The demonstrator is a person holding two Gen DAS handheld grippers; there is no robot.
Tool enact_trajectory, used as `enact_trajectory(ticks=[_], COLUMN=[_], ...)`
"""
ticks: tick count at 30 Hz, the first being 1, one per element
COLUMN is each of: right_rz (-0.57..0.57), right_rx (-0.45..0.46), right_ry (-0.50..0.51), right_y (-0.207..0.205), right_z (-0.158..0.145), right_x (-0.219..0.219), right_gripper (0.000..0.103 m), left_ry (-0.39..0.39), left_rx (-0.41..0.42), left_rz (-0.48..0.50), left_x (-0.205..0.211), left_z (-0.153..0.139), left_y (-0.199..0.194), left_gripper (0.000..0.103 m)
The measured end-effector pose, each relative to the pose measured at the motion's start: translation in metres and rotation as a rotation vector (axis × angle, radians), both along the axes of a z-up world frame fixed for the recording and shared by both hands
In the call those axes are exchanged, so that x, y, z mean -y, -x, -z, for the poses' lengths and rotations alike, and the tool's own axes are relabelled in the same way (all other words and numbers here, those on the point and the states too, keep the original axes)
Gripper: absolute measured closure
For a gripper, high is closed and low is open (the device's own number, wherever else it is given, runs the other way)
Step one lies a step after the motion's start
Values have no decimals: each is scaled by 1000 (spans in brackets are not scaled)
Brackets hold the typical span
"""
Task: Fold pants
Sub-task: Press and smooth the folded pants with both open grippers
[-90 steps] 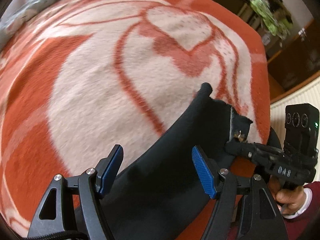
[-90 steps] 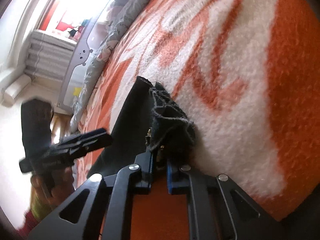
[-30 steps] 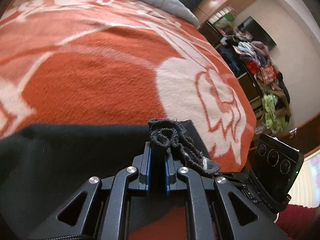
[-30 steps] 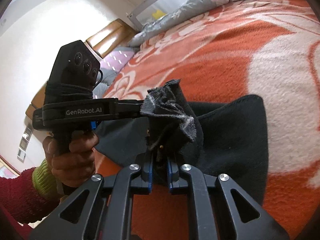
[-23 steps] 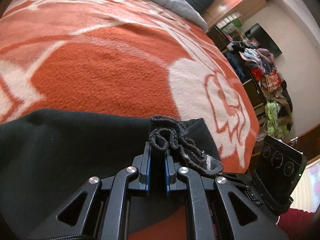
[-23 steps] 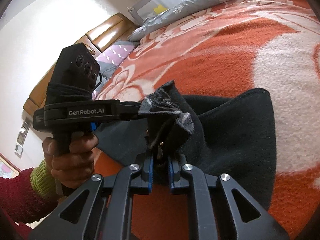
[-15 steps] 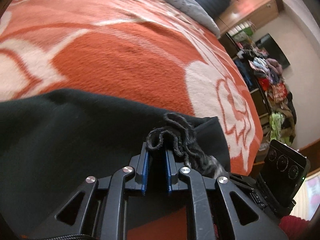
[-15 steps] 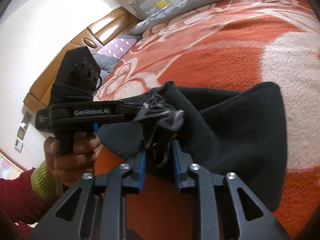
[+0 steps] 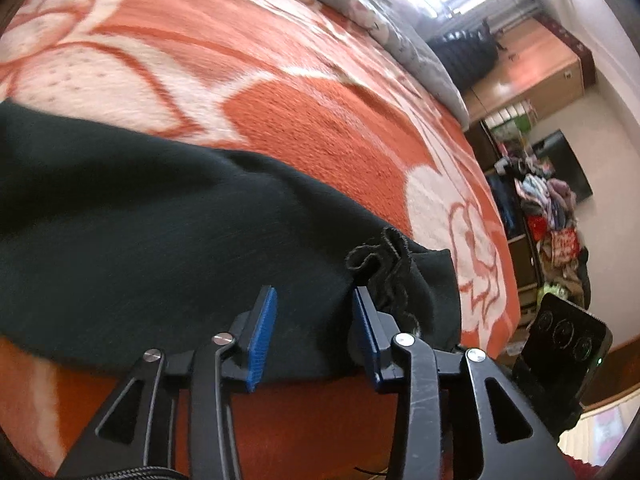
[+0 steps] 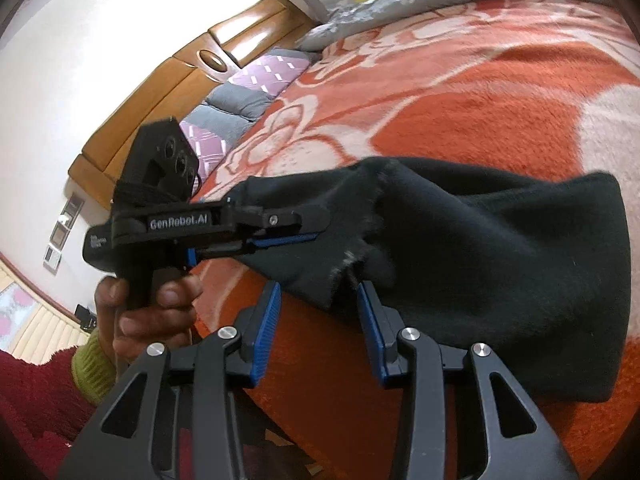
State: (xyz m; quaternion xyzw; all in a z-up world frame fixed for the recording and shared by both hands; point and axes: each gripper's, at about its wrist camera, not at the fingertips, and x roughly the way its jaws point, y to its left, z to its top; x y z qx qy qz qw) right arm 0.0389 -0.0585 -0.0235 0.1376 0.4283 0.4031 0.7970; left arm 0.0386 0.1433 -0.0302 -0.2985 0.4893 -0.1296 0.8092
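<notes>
Both grippers stand open over the bed. The left gripper [image 9: 314, 334] has its blue pads [image 9: 262, 338] spread, nothing between them but the black pants [image 9: 160, 240] lying underneath on the orange-and-white blanket [image 9: 320, 120]. The frayed hem [image 9: 380, 256] sits bunched just beside the right pad. The right gripper [image 10: 318, 330] is spread wide too, its jaws at the near edge of the pants [image 10: 500, 248], clamping nothing. A hand [image 10: 148, 312] holds the left gripper's handle at left. Pillows [image 10: 240, 96] and a wooden headboard [image 10: 160, 92] lie far behind.
</notes>
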Motion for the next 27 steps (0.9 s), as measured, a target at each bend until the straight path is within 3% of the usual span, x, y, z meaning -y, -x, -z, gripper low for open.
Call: enact_trajectory(ticks=[9,15,18,27], right_rz=[-19,-50,-72,-113], right_rx=[23,26,25,13], right_ry=[-10,10,23,45], right_y=[-5,-9,-10,-20], right_z=[-17,-19,-20,-19], right_x=[-14,-34,-43,-71], right_gripper=[61,61,61,59], left_ry=[45,46,51,84], left_rx=[-9,-27,-36,-81], left_rz=[-136,-226,-272,-428], left_x=[-38,-61,-72,-117], left_z=[1,3,5,19], left_y=[42,63,73,96], left_gripper=[61,59,53,53])
